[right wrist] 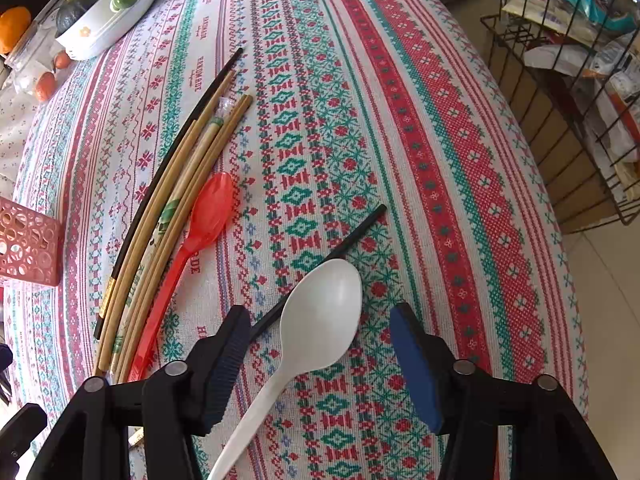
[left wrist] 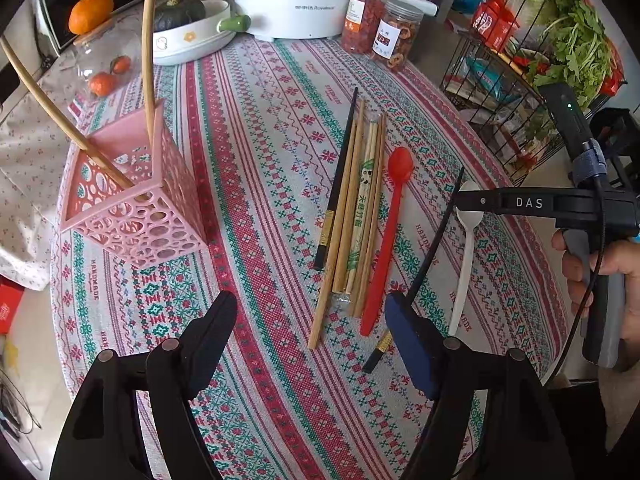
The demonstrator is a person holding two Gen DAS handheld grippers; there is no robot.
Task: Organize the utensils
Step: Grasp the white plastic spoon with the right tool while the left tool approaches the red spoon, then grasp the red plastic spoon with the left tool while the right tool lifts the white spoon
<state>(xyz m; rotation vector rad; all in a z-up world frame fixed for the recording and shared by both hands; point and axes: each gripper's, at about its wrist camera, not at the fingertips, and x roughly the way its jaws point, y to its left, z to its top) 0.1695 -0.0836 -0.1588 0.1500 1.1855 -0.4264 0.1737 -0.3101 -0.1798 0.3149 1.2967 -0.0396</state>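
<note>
Lying flat between the spread fingers of the right tool [right wrist: 320, 364], the white spoon [right wrist: 320, 320] is pointing its bowl away; the left tool [left wrist: 312, 344] is hanging spread too.

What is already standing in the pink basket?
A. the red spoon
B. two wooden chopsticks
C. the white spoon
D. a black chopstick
B: two wooden chopsticks poke up out of the pink basket, while the red spoon, the white spoon and the black chopsticks all lie flat on the tablecloth.
</note>
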